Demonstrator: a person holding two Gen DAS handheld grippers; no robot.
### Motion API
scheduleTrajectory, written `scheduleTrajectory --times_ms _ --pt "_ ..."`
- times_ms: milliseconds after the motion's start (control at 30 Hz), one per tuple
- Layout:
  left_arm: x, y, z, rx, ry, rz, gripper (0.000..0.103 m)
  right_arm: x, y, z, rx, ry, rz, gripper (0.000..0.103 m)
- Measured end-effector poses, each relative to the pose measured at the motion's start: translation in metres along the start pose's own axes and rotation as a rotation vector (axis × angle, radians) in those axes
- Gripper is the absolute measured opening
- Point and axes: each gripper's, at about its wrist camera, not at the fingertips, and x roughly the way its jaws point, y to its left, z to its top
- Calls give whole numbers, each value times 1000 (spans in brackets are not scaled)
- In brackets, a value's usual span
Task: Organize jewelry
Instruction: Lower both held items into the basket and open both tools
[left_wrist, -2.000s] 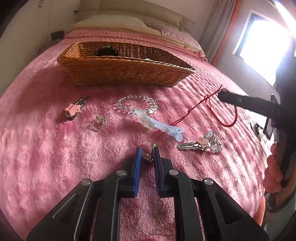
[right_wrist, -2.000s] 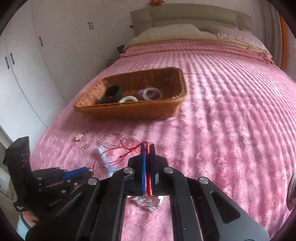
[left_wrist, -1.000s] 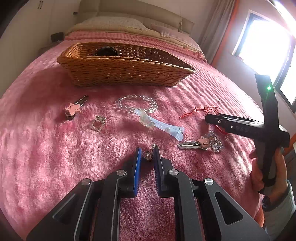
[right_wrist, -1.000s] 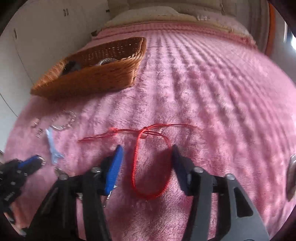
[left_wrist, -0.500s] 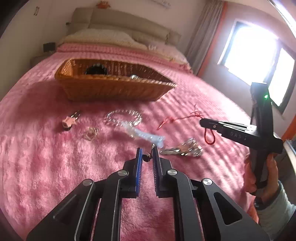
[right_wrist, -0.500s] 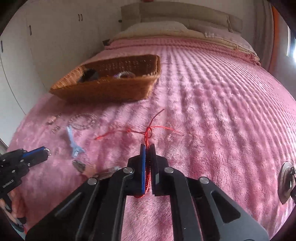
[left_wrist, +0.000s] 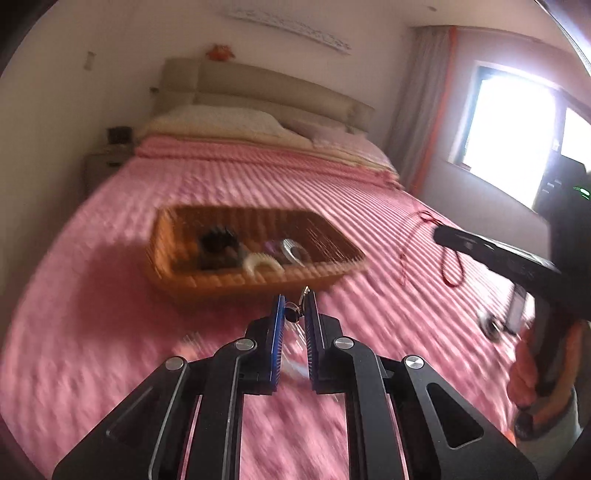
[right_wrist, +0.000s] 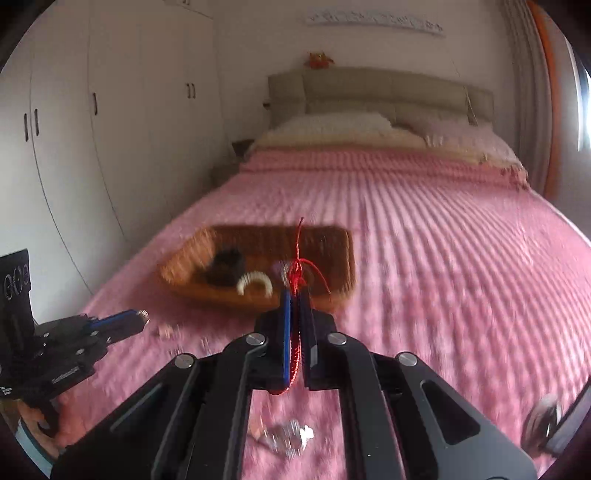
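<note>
You're working in a home bedroom: a bed (right_wrist: 424, 236) under a pink ribbed cover, pillows (right_wrist: 332, 127) against a padded headboard (right_wrist: 380, 88), white fitted wardrobes (right_wrist: 92, 110), and a curtained window (left_wrist: 517, 122).

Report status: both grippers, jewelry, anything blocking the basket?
Left gripper shut on small metal ring. Right gripper shut on red cord. Wicker basket ahead, path unobstructed.

A pink ribbed bedspread (right_wrist: 443, 240) is covering the bed, with pale pillows (right_wrist: 332, 127) lying against a beige padded headboard (right_wrist: 380, 86). White wardrobe doors (right_wrist: 74, 122) are lining one wall; daylight is flooding through a window (left_wrist: 513, 122).
</note>
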Motion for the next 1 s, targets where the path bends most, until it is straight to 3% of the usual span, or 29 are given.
scheduleTrajectory --times_ms 133,267,567,867,900,933,1000 --pt "27 16 34 -44 -12 107 9 33 5 26 1 -1 19 3" --pt "69 48 58 -162 18 186 9 76 -2 42 44 36 65 3" --pt "132 82 58 -208 72 185 9 179 -23 30 134 188 88 3" --pt "143 82 45 -187 102 166 11 207 -30 7 129 245 39 4" --pt "142 82 45 -186 99 164 14 206 -32 7 138 246 40 4" --pt "141 82 45 -187 98 157 24 205 -34 8 146 245 39 6" --pt "133 80 46 -189 74 142 33 201 -38 9 161 231 43 24"
